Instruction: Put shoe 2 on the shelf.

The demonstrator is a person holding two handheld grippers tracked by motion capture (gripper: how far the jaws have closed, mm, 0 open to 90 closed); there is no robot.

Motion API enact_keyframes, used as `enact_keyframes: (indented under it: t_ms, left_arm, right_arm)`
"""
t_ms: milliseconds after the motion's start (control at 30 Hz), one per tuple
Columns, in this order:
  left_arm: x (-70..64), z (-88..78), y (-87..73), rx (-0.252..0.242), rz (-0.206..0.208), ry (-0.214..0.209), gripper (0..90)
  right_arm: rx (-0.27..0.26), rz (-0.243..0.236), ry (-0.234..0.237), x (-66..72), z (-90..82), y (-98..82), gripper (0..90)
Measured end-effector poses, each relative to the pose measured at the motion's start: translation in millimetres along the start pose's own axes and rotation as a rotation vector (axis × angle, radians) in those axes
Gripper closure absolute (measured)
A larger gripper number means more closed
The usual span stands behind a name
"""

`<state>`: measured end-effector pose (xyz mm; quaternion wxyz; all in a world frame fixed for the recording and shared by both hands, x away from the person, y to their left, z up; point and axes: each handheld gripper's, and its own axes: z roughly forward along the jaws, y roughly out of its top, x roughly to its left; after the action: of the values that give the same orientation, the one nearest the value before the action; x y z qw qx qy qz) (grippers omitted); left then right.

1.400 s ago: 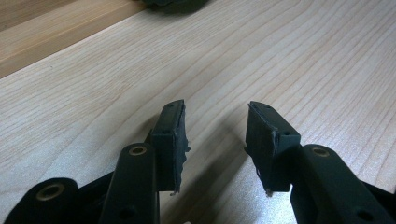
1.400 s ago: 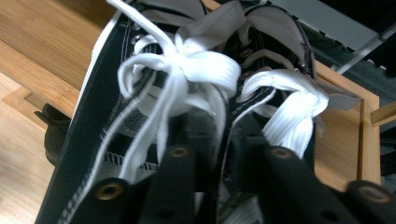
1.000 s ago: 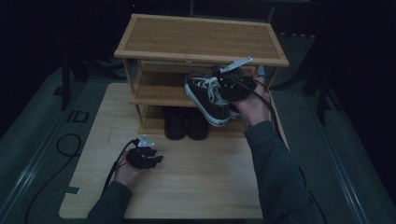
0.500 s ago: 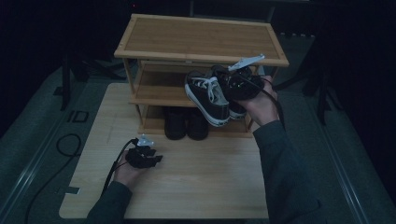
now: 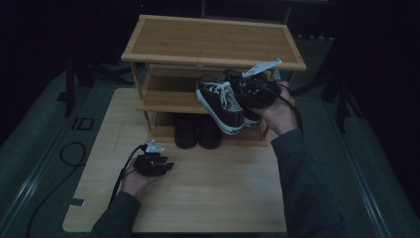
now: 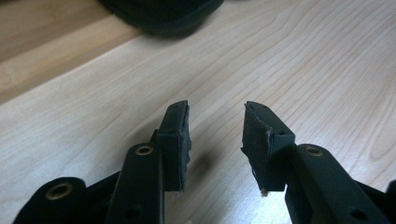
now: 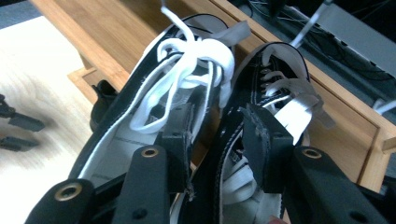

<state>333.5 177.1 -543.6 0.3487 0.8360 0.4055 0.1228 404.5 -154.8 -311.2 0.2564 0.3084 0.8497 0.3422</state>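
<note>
As the right gripper pinched two black canvas sneakers together right of frame centre, easing them level onto the bamboo rack seemed wise; the left gripper, lower left, had just been closing on nothing.

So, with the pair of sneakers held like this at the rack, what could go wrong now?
1. The right gripper pinches only the two inner collars of the sneakers, one jaw in each; the pair hangs tilted, so one sneaker may slip out.
2. The toes may catch on the middle shelf of the bamboo rack.
</note>
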Motion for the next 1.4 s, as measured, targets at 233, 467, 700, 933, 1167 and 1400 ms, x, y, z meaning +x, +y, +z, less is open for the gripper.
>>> enact_keyframes:
  t_ms: [233, 467, 700, 933, 1167, 1400]
  left_arm:
    - [-6.0, -12.6, 15.0, -0.023, 0.017, -0.006, 61.2]
    - [-7.9, -20.5, 26.6, -0.038, 0.030, -0.004, 60.8]
    - [-5.5, -31.5, 42.0, -0.071, 0.031, -0.010, 61.5]
    - [-5.4, -39.2, 52.3, -0.098, 0.031, -0.009, 62.7]
    - [-5.9, -43.4, 62.3, -0.122, 0.044, -0.002, 64.4]
    - [-7.9, -46.8, 71.9, -0.143, 0.050, -0.002, 69.5]
  right_arm:
    - [0.007, -0.029, 0.038, 3.3, -1.8, -1.9, 61.6]
    - [-0.035, -0.031, 0.086, 5.0, -11.1, -2.0, 59.4]
    - [-0.073, -0.048, 0.145, 13.6, -16.9, -2.6, 63.6]
    - [-0.098, -0.083, 0.183, 27.3, -16.8, -3.0, 71.7]
    - [-0.114, -0.103, 0.216, 36.4, -18.9, -4.9, 78.1]
    - [-0.134, -0.141, 0.209, 48.3, -20.3, -7.0, 86.0]
